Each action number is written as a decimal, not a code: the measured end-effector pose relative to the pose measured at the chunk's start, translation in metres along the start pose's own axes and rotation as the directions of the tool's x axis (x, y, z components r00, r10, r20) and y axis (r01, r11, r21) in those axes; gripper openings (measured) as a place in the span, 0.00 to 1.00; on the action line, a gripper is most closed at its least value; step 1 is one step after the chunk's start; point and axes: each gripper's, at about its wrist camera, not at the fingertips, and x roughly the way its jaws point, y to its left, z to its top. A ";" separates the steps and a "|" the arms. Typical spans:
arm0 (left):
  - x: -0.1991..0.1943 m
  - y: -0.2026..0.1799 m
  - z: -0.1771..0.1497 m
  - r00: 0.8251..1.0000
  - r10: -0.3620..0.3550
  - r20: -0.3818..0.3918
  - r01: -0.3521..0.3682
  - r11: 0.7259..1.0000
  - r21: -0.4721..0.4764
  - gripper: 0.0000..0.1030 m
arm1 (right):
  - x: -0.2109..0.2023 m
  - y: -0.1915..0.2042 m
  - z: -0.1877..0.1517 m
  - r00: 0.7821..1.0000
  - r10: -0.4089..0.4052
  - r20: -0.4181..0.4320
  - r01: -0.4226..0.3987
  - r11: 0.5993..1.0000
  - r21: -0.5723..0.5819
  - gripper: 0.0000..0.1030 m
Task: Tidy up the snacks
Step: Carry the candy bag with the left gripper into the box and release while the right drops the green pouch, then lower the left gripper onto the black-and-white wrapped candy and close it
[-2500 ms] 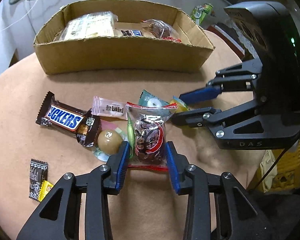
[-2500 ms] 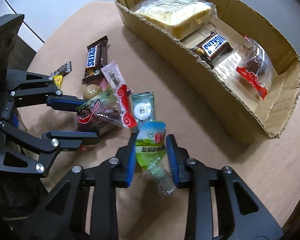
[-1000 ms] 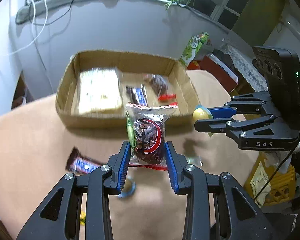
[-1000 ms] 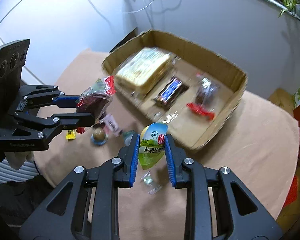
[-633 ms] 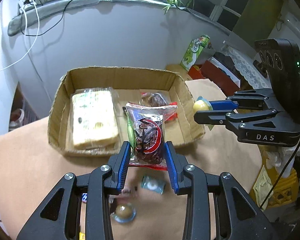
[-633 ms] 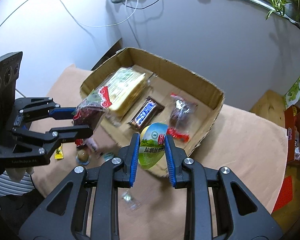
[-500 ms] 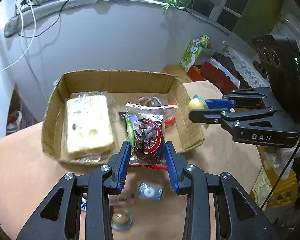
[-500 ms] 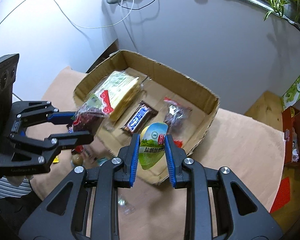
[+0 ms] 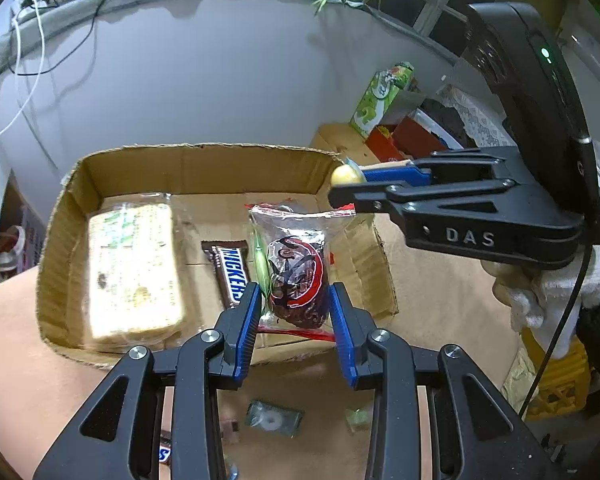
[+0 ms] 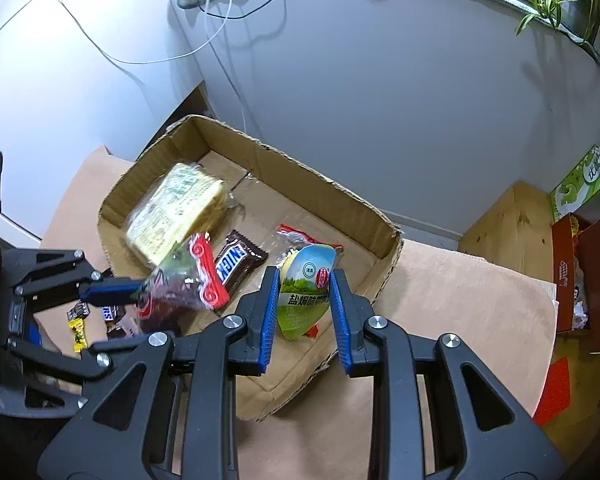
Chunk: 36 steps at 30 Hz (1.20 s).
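My left gripper (image 9: 294, 308) is shut on a clear red-trimmed packet of dark dried fruit (image 9: 296, 276), held above the front of the open cardboard box (image 9: 204, 164). My right gripper (image 10: 304, 304) is shut on a green-and-yellow snack packet (image 10: 306, 296), held over the box's right end (image 10: 384, 224). The box holds a wrapped cracker block (image 9: 134, 272), a Snickers bar (image 9: 230, 272) and another red-trimmed packet (image 10: 296, 240). In the left wrist view the right gripper (image 9: 346, 186) sits above the box's right wall.
Loose snacks lie on the tan table in front of the box: a green candy (image 9: 274, 420), a small green wrapper (image 9: 358, 418), a second Snickers (image 9: 164, 454), a yellow sachet (image 10: 78, 330). Grey wall and cables behind. Green carton (image 9: 384, 96) and wooden crate (image 10: 508, 224) lie beyond the table.
Both grippers have lifted their packets off the table and carried them forward over the box. The box now looms closer in both views; the loose snacks have dropped behind.
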 end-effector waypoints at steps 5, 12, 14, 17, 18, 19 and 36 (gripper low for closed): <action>0.009 -0.004 0.001 1.000 -0.013 -0.025 0.013 1.000 0.005 0.33 | 0.008 -0.004 0.002 1.000 -0.014 -0.009 0.014 1.000 0.005 0.26; 0.018 -0.007 0.002 0.998 0.003 -0.059 -0.004 1.000 -0.017 0.54 | 0.001 -0.010 0.004 1.000 -0.023 0.017 0.022 0.999 0.031 0.60; 0.018 -0.007 0.003 0.998 0.000 -0.056 -0.001 1.000 -0.019 0.54 | 0.000 -0.010 0.004 0.999 -0.028 0.018 0.027 0.999 0.028 0.60; 0.014 -0.008 0.003 0.999 0.000 -0.048 0.000 1.000 -0.018 0.54 | -0.002 -0.010 0.004 0.999 -0.027 0.020 0.026 0.999 0.030 0.60; 0.013 -0.008 0.003 0.999 0.001 -0.046 -0.002 1.000 -0.019 0.54 | -0.003 -0.010 0.003 0.999 -0.027 0.020 0.026 0.999 0.030 0.60; 0.012 -0.007 0.003 0.999 0.001 -0.044 -0.002 1.000 -0.021 0.54 | -0.003 -0.009 0.003 0.999 -0.025 0.021 0.024 0.999 0.029 0.60; -0.062 0.038 -0.015 0.996 0.054 0.067 -0.046 0.991 -0.123 0.54 | -0.051 0.007 -0.015 0.996 -0.001 0.092 -0.002 1.000 0.029 0.60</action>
